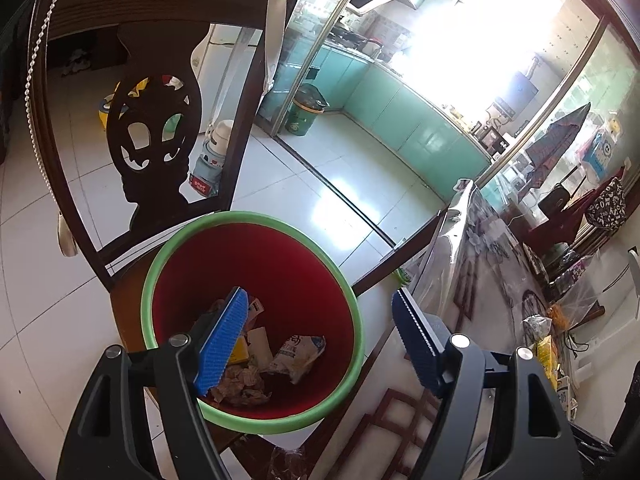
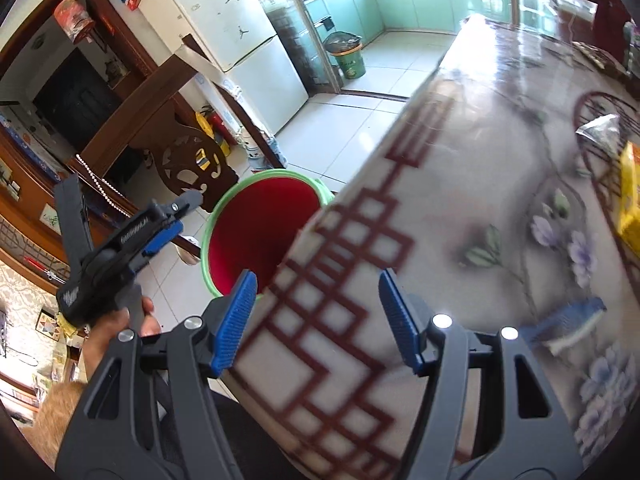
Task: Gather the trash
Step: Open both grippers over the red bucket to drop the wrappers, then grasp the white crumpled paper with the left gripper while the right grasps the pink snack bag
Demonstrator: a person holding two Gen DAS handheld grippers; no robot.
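Observation:
A red bin with a green rim [image 1: 168,252] stands on a dark wooden chair beside the table. Crumpled wrappers and paper trash [image 1: 276,360] lie in its bottom. My left gripper [image 1: 320,316] is open and empty, held above the bin's right side. The bin also shows in the right wrist view [image 2: 256,216], with my left gripper [image 2: 176,216] above its left rim. My right gripper [image 2: 316,312] is open and empty over the table's near corner. A blue item [image 2: 568,324], a yellow packet [image 2: 630,208] and a silvery wrapper [image 2: 600,128] lie on the table.
The table [image 2: 480,184] has a glossy floral cover with a dark red lattice border. The carved chair back [image 1: 156,120] rises behind the bin. A second green bin [image 2: 350,60] stands by the kitchen doorway. More bags and clutter [image 1: 548,332] sit at the table's far end.

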